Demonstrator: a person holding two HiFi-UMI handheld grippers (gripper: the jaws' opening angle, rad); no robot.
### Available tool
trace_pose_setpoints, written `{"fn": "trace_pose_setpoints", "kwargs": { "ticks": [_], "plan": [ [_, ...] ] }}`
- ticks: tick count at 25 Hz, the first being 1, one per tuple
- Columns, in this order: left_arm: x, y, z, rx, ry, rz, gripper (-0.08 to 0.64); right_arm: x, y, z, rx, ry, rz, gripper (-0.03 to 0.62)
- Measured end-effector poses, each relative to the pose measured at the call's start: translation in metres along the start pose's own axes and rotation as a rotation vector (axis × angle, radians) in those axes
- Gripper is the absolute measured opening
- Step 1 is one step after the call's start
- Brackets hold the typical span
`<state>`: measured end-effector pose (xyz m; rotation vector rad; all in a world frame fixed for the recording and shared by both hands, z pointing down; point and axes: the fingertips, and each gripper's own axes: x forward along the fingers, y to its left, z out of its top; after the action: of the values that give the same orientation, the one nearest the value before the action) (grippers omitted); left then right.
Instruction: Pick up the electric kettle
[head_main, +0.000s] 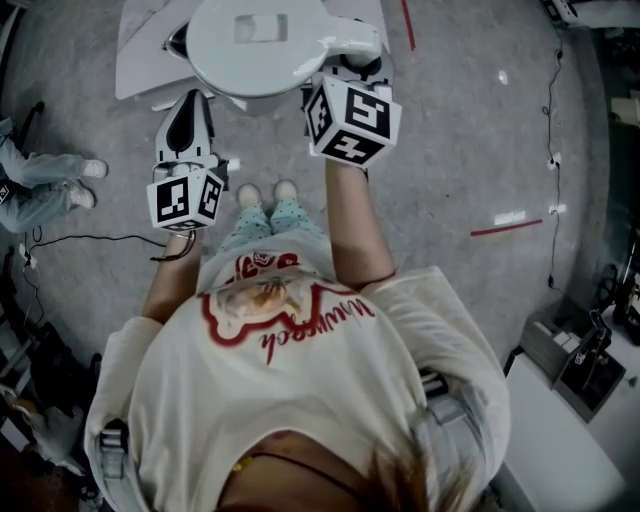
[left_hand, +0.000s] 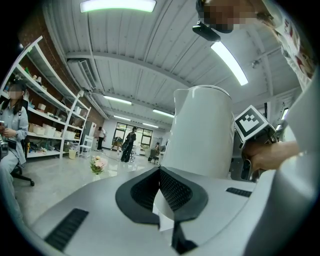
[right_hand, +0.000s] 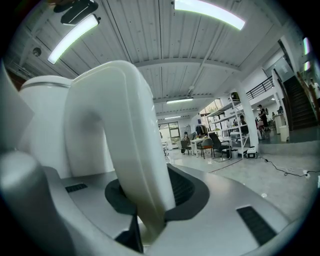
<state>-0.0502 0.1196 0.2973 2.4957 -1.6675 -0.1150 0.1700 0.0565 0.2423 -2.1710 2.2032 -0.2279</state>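
The white electric kettle (head_main: 265, 45) hangs in front of the person, its round lid seen from above in the head view. My right gripper (head_main: 352, 62) is shut on its curved white handle (right_hand: 125, 140), which stands upright between the black pads (right_hand: 187, 192); the kettle's body (right_hand: 40, 125) is just left of it. My left gripper (head_main: 188, 108) is level beside the kettle's left side, apart from it. Its jaws stand a little apart with nothing between the pads (left_hand: 142, 192). From there the kettle (left_hand: 200, 135) rises just ahead to the right, with the right gripper's marker cube (left_hand: 250, 122) behind it.
A white table top (head_main: 140, 60) lies below the kettle. A seated person's legs (head_main: 45, 185) and a black cable (head_main: 100, 240) are on the floor at left, red tape (head_main: 505, 228) at right. Shelves (left_hand: 45, 115), standing people (left_hand: 127, 145) and desks with chairs (right_hand: 215, 145) are farther off.
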Motion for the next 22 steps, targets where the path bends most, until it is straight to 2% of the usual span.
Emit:
{"fn": "trace_pose_setpoints", "kwargs": {
  "ticks": [22],
  "plan": [
    [-0.003,0.005,0.005,0.004,0.001,0.001,-0.002,-0.004,0.004,0.002,-0.007,-0.008,-0.01,0.086]
  ]
}}
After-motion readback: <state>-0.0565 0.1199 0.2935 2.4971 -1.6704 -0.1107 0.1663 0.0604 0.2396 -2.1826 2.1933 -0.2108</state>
